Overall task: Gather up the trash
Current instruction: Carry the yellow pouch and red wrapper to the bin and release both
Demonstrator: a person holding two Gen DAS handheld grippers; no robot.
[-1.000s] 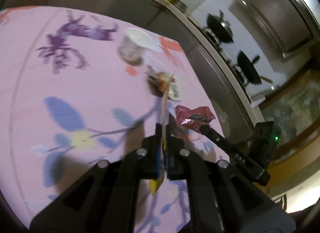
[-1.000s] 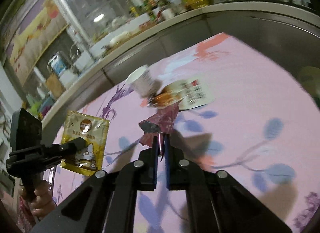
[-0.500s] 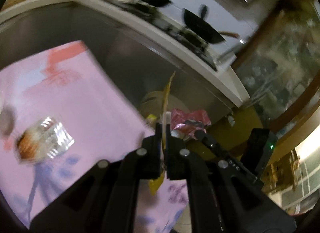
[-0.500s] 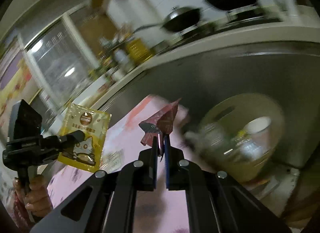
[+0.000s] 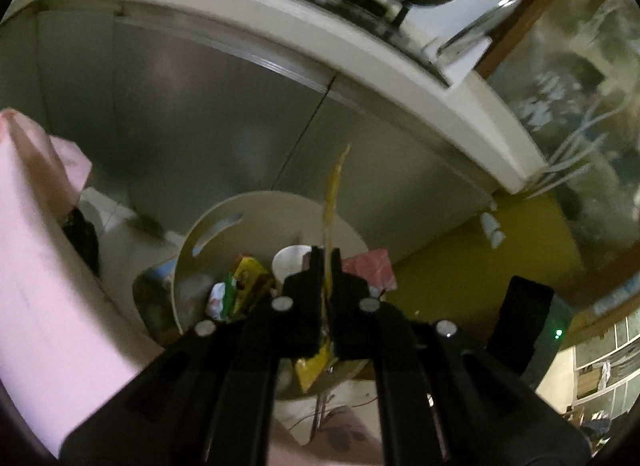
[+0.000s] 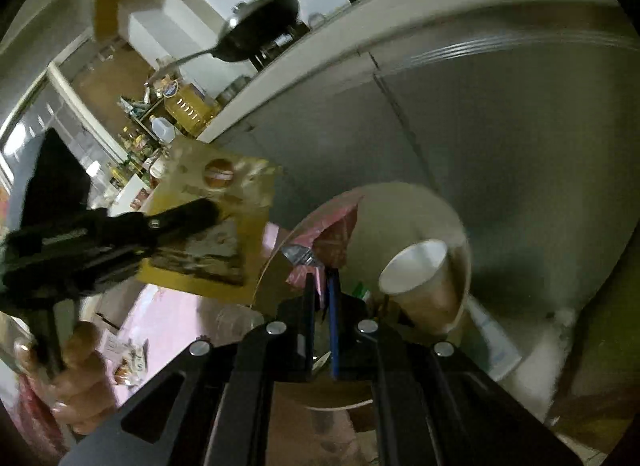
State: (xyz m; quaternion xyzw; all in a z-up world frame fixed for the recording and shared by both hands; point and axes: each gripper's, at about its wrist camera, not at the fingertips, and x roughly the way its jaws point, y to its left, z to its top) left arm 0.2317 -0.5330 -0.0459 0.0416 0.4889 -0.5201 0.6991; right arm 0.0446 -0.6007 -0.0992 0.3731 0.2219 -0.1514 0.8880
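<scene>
My left gripper [image 5: 326,262] hangs over the round beige trash bin [image 5: 224,209] with a yellow packet [image 5: 334,193] edge-on between its fingers. Its jaws are opening, and the packet still stands upright in them. In the right wrist view the same packet [image 6: 224,193] shows flat in the left gripper [image 6: 208,209]. My right gripper [image 6: 320,286] is shut on a crumpled red wrapper [image 6: 332,234] above the bin's rim [image 6: 440,201]. Inside the bin lie a white paper cup [image 6: 420,278] and other wrappers [image 5: 248,278].
The bin stands on the floor against a steel cabinet front [image 5: 200,105], under a counter with black pans [image 6: 260,33]. The table's pink cloth [image 5: 32,266] is at the left. A person's hand [image 6: 80,370] holds the left gripper's handle.
Both grippers swung from over the pink table to above the bin beside it, each carrying its piece of trash. The table has slid off to the left.
</scene>
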